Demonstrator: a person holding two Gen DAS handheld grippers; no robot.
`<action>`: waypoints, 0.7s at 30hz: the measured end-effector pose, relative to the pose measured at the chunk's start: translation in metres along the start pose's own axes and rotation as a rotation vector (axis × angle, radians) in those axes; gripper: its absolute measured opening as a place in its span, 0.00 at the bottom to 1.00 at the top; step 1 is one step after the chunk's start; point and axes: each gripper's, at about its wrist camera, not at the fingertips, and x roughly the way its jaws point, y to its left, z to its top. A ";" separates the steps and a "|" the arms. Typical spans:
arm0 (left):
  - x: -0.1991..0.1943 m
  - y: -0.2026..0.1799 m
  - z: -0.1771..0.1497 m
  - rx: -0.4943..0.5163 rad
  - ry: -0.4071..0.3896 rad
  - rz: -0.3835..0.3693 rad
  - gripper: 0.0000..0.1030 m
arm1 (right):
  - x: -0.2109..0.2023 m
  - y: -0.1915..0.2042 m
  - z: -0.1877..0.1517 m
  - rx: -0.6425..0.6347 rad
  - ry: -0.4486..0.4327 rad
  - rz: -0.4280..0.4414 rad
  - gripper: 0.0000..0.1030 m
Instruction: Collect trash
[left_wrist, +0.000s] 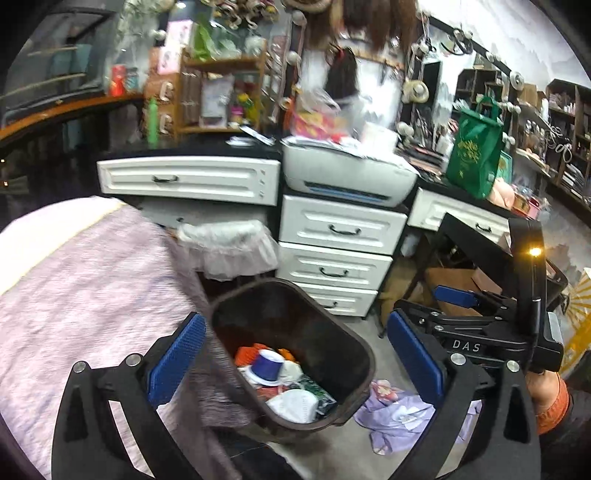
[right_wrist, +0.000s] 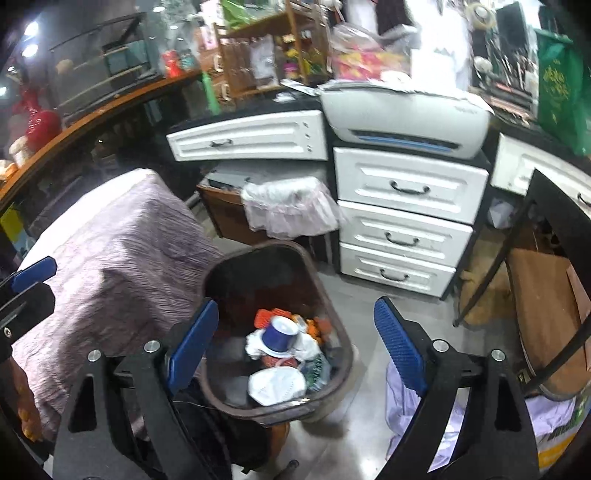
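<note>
A dark brown trash bin (left_wrist: 343, 332) (right_wrist: 221, 273) stands on the floor beside a bed. It holds trash: a blue paper cup (left_wrist: 269, 367) (right_wrist: 279, 334), a white mask (left_wrist: 295, 404) (right_wrist: 275, 386) and orange scraps (left_wrist: 247, 354). My left gripper (left_wrist: 295, 358) is open and empty, hovering above the bin. My right gripper (right_wrist: 299, 347) is open and empty above the bin too; it also shows at the right of the left wrist view (left_wrist: 458, 299).
A bed with a pink-purple cover (left_wrist: 85, 280) (right_wrist: 110, 258) lies left of the bin. White drawers (left_wrist: 332, 258) (right_wrist: 402, 229) and a printer (left_wrist: 347, 173) stand behind. A lilac cloth (left_wrist: 395, 417) (right_wrist: 413, 406) lies on the floor at the right. A folding chair (right_wrist: 546, 295) stands at right.
</note>
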 end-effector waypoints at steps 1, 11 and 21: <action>-0.007 0.005 -0.001 -0.008 -0.003 0.007 0.95 | -0.003 0.006 0.001 -0.005 -0.010 0.004 0.88; -0.085 0.043 -0.015 -0.039 -0.125 0.209 0.95 | -0.060 0.086 0.005 -0.087 -0.162 0.083 0.93; -0.152 0.055 -0.027 -0.029 -0.253 0.405 0.95 | -0.118 0.157 -0.018 -0.175 -0.296 0.147 0.94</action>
